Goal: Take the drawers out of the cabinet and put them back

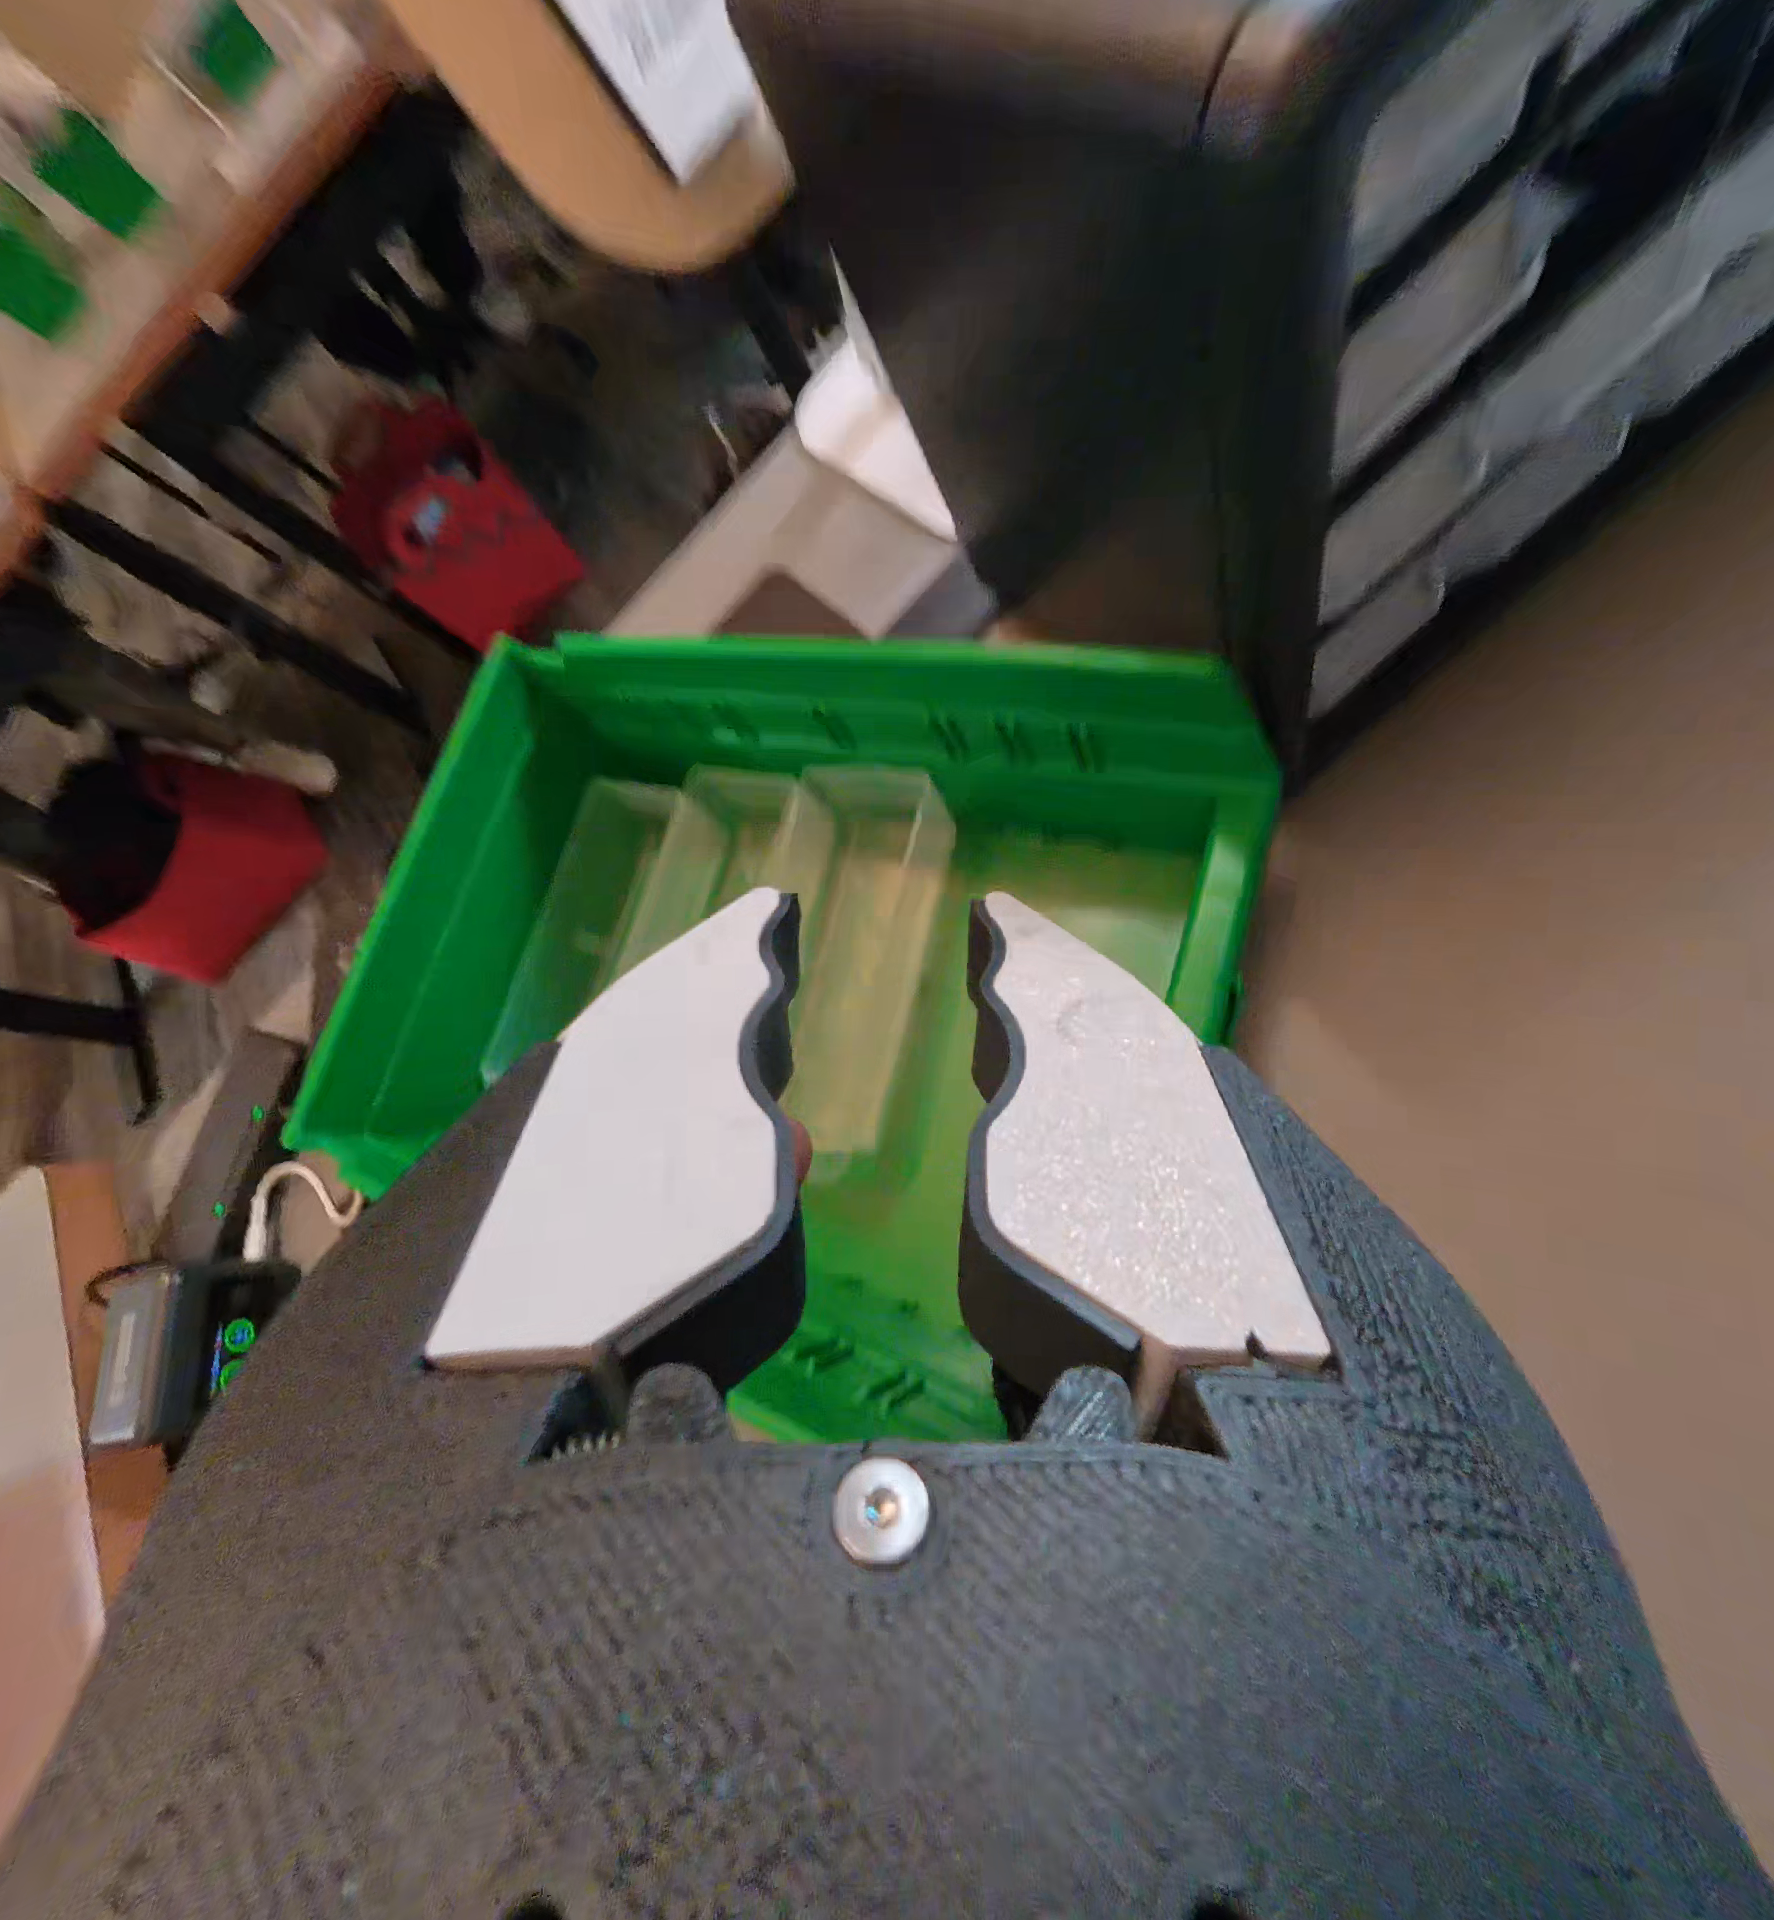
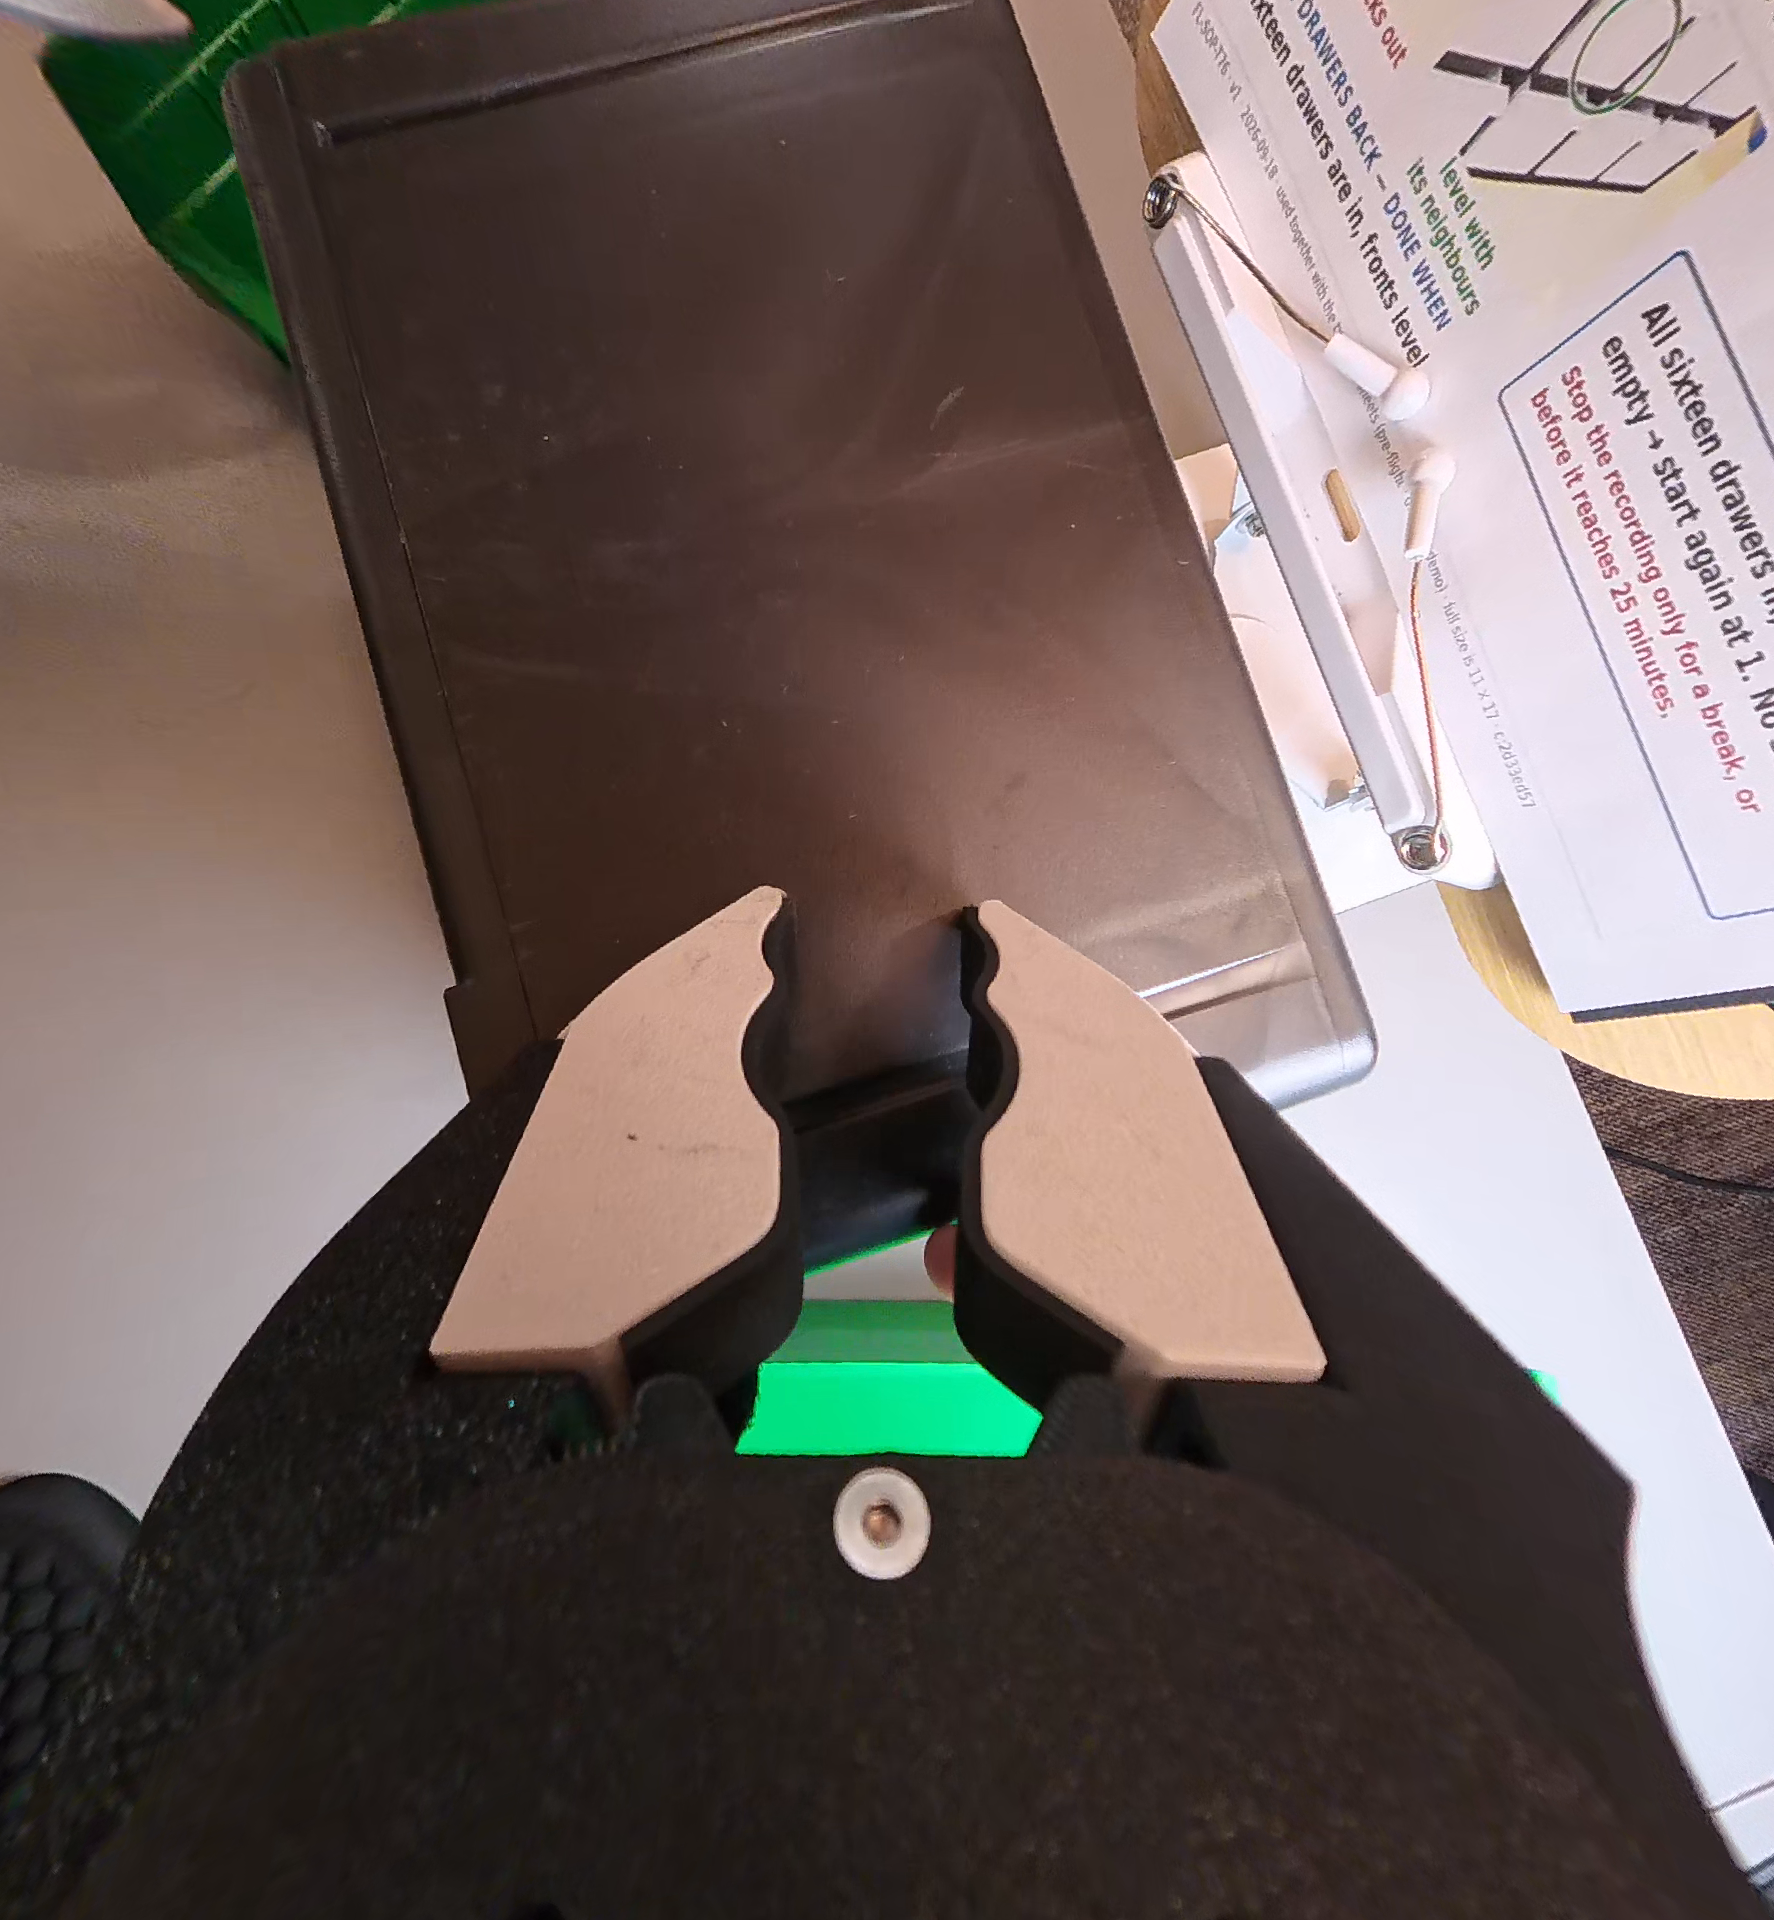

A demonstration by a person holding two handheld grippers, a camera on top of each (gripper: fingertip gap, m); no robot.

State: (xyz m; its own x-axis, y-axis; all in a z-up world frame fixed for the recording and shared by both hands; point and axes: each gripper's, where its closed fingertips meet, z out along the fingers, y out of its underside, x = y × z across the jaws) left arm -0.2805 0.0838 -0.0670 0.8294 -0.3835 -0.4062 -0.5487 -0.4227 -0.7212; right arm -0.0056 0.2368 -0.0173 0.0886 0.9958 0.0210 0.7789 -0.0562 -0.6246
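Observation:
In the left wrist view my left gripper hangs over a green box that holds three clear drawers side by side. Its fingers are closed on the sides of the rightmost clear drawer, which stands higher than the others. The black cabinet with dark drawer fronts stands just right of the box. In the right wrist view my right gripper is at the front edge of the cabinet's flat dark top. Its fingers are closed on a glossy dark drawer front. A bright green surface shows below it.
A printed instruction sheet on a white clip stand lies right of the cabinet. Another green piece sits at its far left corner. Red boxes and shelving stand beyond the table. A small black device lies at the left.

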